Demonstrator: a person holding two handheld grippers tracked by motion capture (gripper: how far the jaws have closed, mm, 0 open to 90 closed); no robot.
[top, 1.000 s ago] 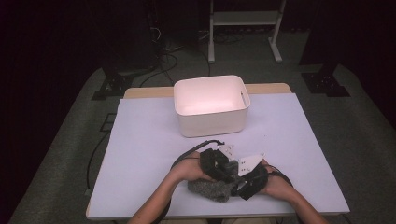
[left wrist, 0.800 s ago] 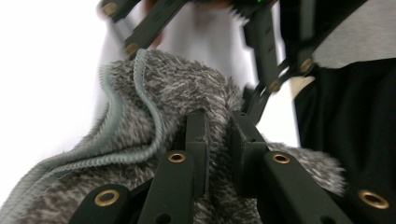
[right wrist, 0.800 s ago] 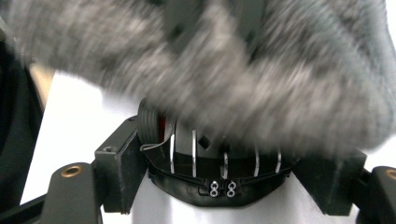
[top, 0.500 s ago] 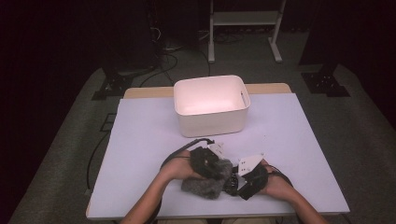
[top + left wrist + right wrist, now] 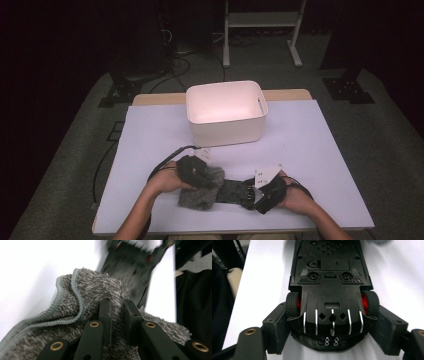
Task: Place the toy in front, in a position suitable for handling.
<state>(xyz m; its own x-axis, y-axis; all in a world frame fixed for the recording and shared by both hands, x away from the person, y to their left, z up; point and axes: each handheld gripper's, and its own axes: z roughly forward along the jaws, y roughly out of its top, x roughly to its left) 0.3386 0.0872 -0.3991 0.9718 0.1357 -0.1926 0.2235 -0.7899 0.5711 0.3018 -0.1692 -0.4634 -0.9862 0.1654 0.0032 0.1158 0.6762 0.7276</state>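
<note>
Looks like a wipe-down of a toy car, somewhere mid-job. On the left, the left gripper (image 5: pixel 206 176) has its jaws pinched tight on a bunched-up fuzzy grey cloth (image 5: pixel 199 196), which lies over the near end of the toy car (image 5: pixel 231 190) at the front of the white table (image 5: pixel 320 145). In the left gripper view the cloth (image 5: pixel 95 290) is squeezed right between the two jaws, teal-edged hem hanging off to the side, with the car (image 5: pixel 135 267) blurry just past it. Moving right, the right gripper (image 5: pixel 252 192) has its jaws spread wide and clamped on the car's other end, one pad against each side by the red-hubbed wheels. The car (image 5: pixel 329 290) is flipped belly-up, black underside showing, and its long axis runs left-right across the table between the two grippers. Which end is the nose is hard to call. The white bin (image 5: pixel 226 112) behind sits empty, so stowing is probably still to come.
</note>
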